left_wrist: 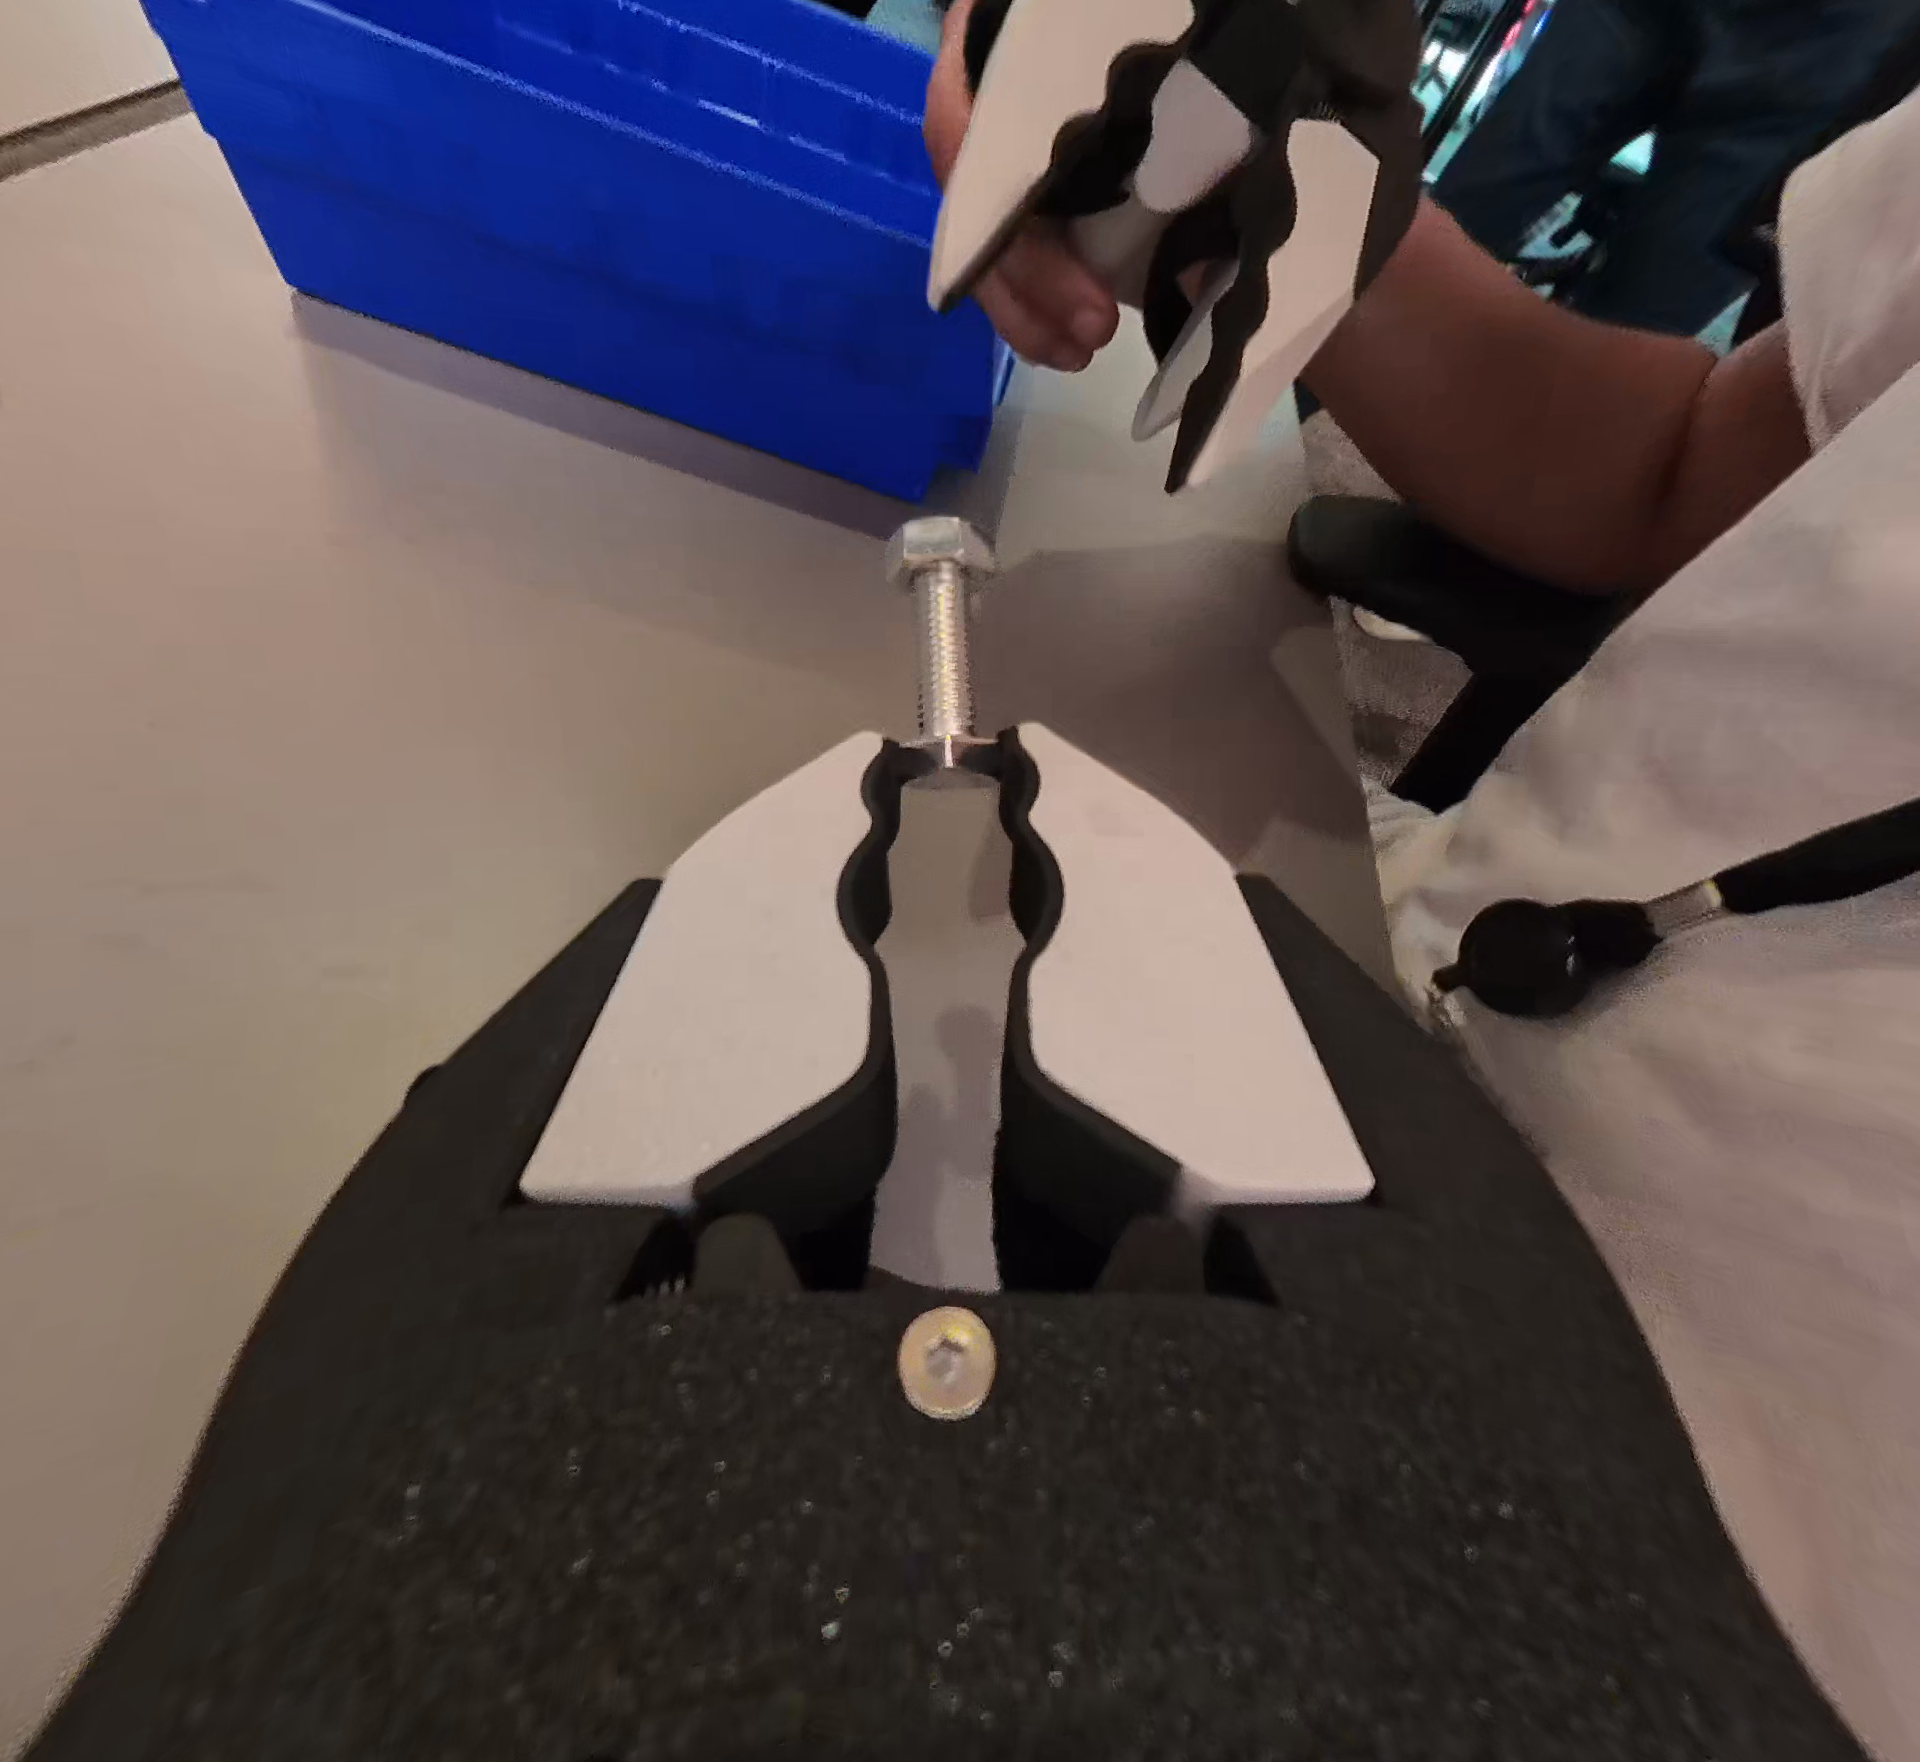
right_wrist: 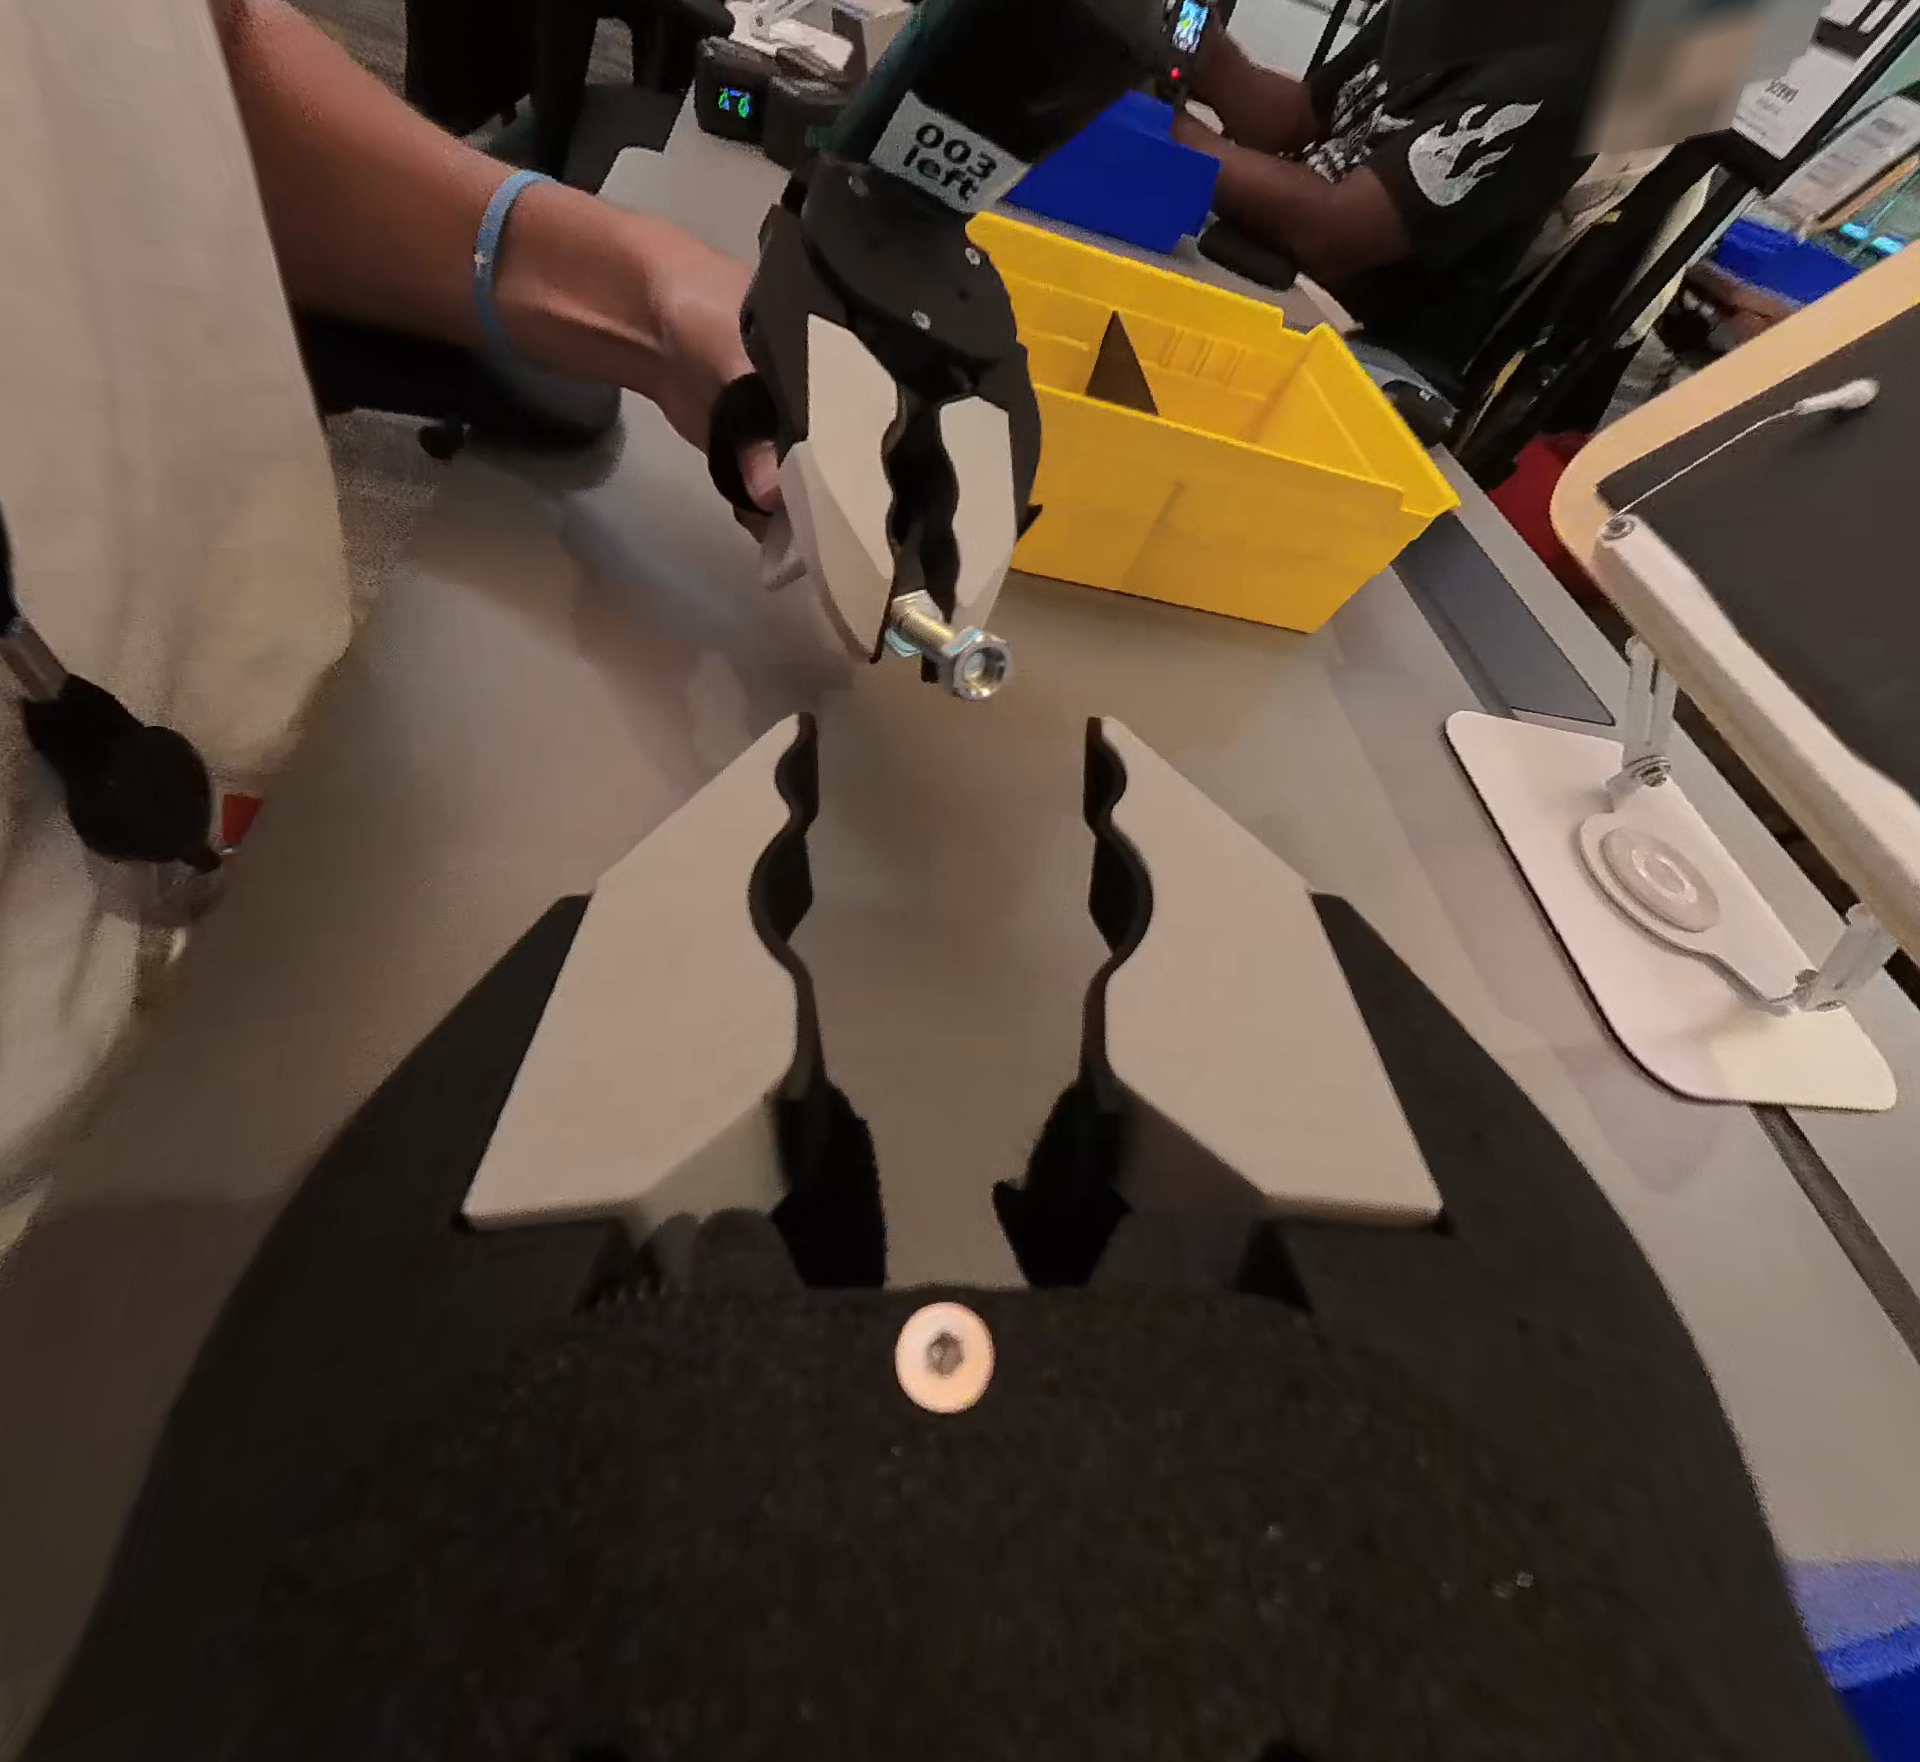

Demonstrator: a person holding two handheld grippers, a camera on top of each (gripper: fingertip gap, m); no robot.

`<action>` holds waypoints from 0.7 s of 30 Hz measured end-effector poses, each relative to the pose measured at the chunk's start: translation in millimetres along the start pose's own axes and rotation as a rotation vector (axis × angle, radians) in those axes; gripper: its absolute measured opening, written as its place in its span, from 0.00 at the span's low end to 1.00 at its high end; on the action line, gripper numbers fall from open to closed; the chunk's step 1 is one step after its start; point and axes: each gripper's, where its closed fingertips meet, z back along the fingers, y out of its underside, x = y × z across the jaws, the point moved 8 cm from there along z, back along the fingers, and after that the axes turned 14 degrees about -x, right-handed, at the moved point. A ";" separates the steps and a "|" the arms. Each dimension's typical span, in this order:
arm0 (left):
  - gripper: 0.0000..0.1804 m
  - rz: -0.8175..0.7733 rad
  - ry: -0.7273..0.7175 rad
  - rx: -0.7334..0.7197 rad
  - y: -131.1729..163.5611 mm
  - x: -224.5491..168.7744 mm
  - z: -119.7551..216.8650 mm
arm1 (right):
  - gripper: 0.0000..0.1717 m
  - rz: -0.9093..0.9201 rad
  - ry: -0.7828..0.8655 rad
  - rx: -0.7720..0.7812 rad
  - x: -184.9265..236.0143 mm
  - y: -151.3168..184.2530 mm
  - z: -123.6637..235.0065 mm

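My left gripper [left_wrist: 948, 751] is shut on the head end of a silver bolt [left_wrist: 943, 642], which sticks straight out from the fingertips above the grey table [left_wrist: 364, 673]. A hex nut [left_wrist: 940, 551] sits on the bolt's far end. In the right wrist view the left gripper [right_wrist: 920, 621] holds the same bolt [right_wrist: 920, 623], with the nut [right_wrist: 982, 663] facing me. My right gripper [right_wrist: 951, 746] is open and empty, just short of the nut. It also shows in the left wrist view [left_wrist: 1070, 382], hanging above and to the right of the bolt.
A blue bin [left_wrist: 582, 185] stands at the back left of the table. A yellow divided bin [right_wrist: 1226, 486] stands behind the left gripper. A white stand base [right_wrist: 1662, 933] holding a board is at the right edge. A person sits across the table. The gap from one gripper's tips to the other's is roughly 7 centimetres.
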 end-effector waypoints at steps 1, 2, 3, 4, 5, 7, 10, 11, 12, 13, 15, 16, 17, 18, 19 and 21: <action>0.10 -0.008 0.001 0.016 1.3 1.0 0.2 | 0.30 0.001 0.011 -0.015 -1.4 3.2 -0.6; 0.10 -0.016 0.002 0.029 1.8 2.4 0.2 | 0.30 -0.003 0.022 -0.020 -2.1 5.6 -1.4; 0.10 -0.017 0.001 0.030 1.8 4.1 0.2 | 0.30 -0.003 0.035 -0.023 -1.8 5.5 -2.6; 0.10 -0.013 0.003 0.025 1.9 5.2 0.6 | 0.30 0.007 0.059 -0.026 -0.2 2.3 -4.1; 0.10 -0.011 0.007 0.025 2.4 5.1 1.1 | 0.29 0.027 0.066 -0.033 4.3 -2.6 -6.3; 0.10 -0.046 -0.001 0.041 3.8 2.1 2.9 | 0.29 0.075 0.029 -0.038 18.8 -11.0 -13.1; 0.10 -0.093 -0.012 0.054 1.6 -6.2 5.2 | 0.29 0.064 -0.004 -0.002 36.0 -13.7 -25.6; 0.10 -0.097 -0.006 0.049 -0.2 -9.6 6.1 | 0.28 0.055 -0.005 -0.027 40.5 -13.3 -29.1; 0.10 -0.103 -0.003 0.043 -2.2 -12.5 6.9 | 0.26 0.058 0.001 -0.052 43.1 -10.7 -31.3; 0.10 -0.107 0.001 0.040 -3.7 -14.8 7.6 | 0.26 0.046 0.018 -0.059 43.4 -6.2 -32.6; 0.10 -0.115 0.007 0.043 -5.6 -17.8 9.7 | 0.26 0.003 0.023 -0.040 44.4 3.6 -33.6; 0.10 -0.118 0.014 0.053 -5.6 -18.9 11.0 | 0.26 0.005 0.028 -0.030 46.2 7.0 -33.1; 0.10 -0.124 0.016 0.064 -5.1 -19.5 12.1 | 0.26 0.028 0.029 -0.021 48.9 9.6 -32.5; 0.10 -0.134 0.013 0.073 -4.2 -19.6 12.8 | 0.26 0.062 0.034 -0.005 50.7 11.7 -31.7; 0.10 -0.148 0.013 0.087 -2.3 -19.7 13.4 | 0.26 0.097 0.047 0.017 50.8 13.9 -30.6; 0.10 -0.163 0.023 0.126 3.8 -19.7 14.6 | 0.26 0.191 0.077 0.062 50.3 17.2 -27.2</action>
